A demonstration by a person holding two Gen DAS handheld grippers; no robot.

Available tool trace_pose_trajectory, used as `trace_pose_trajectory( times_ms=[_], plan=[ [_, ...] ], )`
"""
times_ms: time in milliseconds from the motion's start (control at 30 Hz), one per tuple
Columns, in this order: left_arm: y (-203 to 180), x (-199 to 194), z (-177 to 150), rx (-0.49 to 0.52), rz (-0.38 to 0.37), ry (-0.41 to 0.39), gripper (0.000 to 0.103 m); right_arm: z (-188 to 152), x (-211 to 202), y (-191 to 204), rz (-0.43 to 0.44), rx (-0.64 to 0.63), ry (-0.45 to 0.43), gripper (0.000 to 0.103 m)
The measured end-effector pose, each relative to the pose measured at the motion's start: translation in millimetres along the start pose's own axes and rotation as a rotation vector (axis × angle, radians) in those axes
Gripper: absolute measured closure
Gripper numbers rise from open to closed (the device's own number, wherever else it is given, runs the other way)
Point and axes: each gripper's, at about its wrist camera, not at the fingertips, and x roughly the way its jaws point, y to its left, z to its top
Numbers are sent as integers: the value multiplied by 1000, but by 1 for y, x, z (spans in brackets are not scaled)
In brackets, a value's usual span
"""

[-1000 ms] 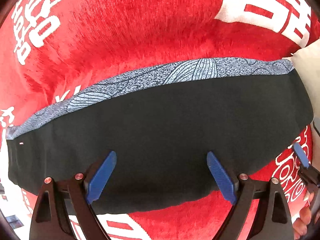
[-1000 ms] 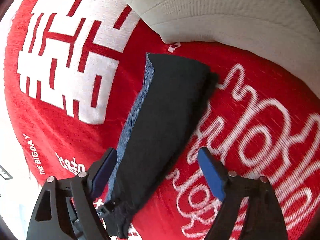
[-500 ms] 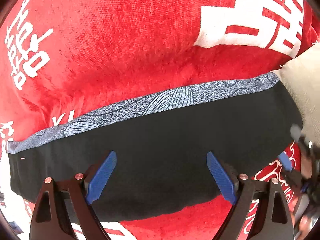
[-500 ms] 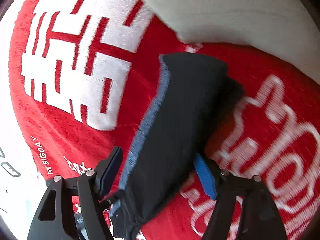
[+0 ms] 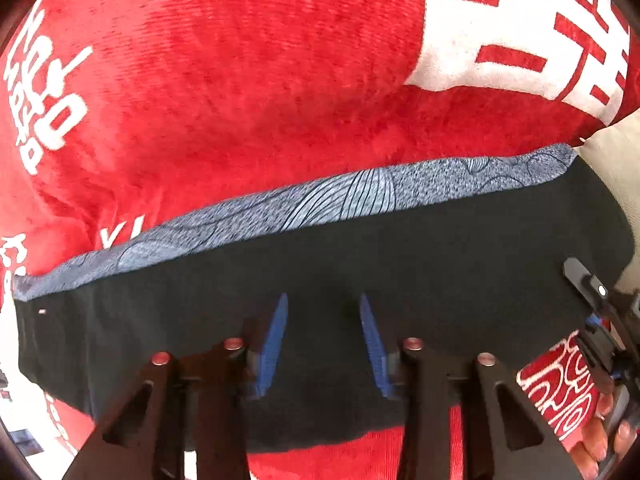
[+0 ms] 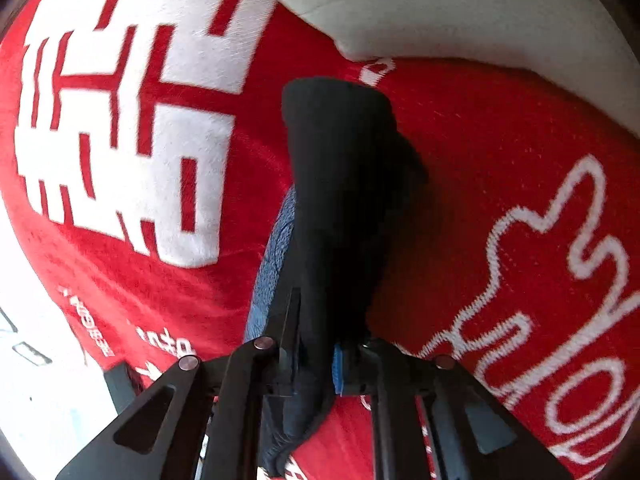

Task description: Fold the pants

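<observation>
With the black folded pants with a blue-grey patterned band (image 5: 320, 280) lying across the red plush blanket with white lettering (image 5: 240, 100), both tools have just been closing — the right gripper (image 6: 316, 344) now pinches the right end tight, the left gripper (image 5: 322, 320) stands half-narrowed over the near middle, cloth between its pads, grip unclear — so it should pinch every layer before lifting.

A plush red blanket (image 5: 248, 92) printed with bold white characters and outlined white lettering covers the surface. A cream ribbed cushion (image 6: 460, 4) lies along its far edge. Beyond the blanket's near left edge shows something pale and brightly lit (image 6: 36, 344).
</observation>
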Motion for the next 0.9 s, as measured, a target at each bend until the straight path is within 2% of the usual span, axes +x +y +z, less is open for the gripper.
trace_pose_trajectory(
  times_ms=[67,133,200,267,367,533,633,700,800,900],
  plan=[
    [-3,9,0,10,15,-25,62,1,0,4,5,-15,8,91],
    [-5,27,-8,-2,1,0,62,2,-1,9,18,-25,13,92],
    [-9,26,-17,23,25,-73,62,0,-4,21,39,-48,15,92],
    [-13,24,-23,36,39,-98,63,-3,-7,37,51,-97,21,92],
    [-9,25,-24,17,14,-100,63,-9,-10,68,63,-184,39,92],
    [1,24,-28,40,-38,-104,63,-34,-9,121,45,-354,71,92],
    [26,16,-31,-13,-131,-67,63,-54,-3,152,37,-431,81,92],
    [55,-2,-38,-65,-165,-89,63,-69,5,176,22,-497,88,92],
    [104,-27,-53,-85,-162,-134,63,-104,24,215,-15,-630,113,92],
    [156,-40,-69,-116,-140,-146,63,-146,53,242,-52,-738,157,92]
  ],
)
